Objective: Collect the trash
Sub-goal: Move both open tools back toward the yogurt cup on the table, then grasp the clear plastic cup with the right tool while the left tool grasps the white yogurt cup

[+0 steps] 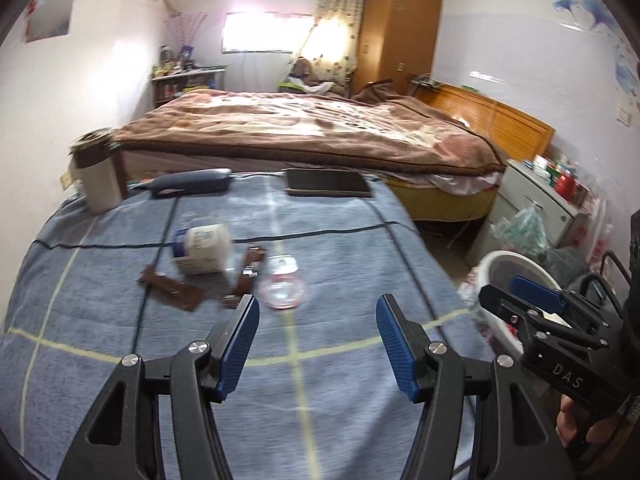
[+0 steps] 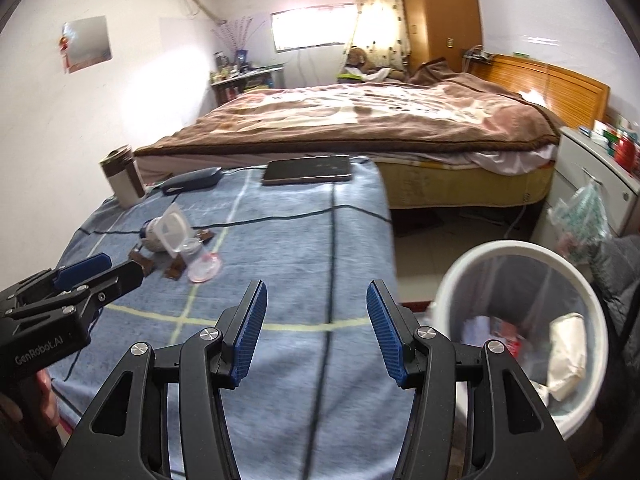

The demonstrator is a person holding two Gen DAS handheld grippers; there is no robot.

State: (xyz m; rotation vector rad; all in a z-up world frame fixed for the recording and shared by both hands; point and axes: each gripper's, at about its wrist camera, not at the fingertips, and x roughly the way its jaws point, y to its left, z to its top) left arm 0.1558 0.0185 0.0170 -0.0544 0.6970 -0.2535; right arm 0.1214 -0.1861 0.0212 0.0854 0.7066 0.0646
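- Left gripper (image 1: 318,312): jaws spread wide and holding nothing, above the blue checked cloth (image 1: 340,380) that covers the table; seen from the right wrist view, its black body reads "GenRobot.AI"
- Right gripper (image 2: 316,304): jaws likewise apart and empty, above the cloth near the table's right edge; in the left wrist view its body carries the letters "DAS"
- Trash on the cloth, ahead of the left gripper: a clear plastic cup (image 1: 283,286) with a pinkish tint lying on its side, brown wrappers (image 1: 172,290) lying flat, and a tipped white bottle (image 1: 202,248) with a blue cap resting on a small box; the bottle's label print is too blurred to read
- White bin (image 2: 520,320): stands on the floor just beside the table's right edge, lined with a clear bag, with crumpled paper and reddish scraps inside
- Far edge of the table: a dark tablet (image 1: 328,184) lying flat, a dark blue case (image 1: 192,182), and a white mug with a brown band (image 1: 98,172) at the left corner
- Open room: the cloth between the grippers and the trash is bare; a strip of floor separates the table from the bed with the brown blanket (image 1: 320,128)
- White bedside cabinet (image 1: 532,208): right of the bed, topped with red and green containers whose labels are illegible
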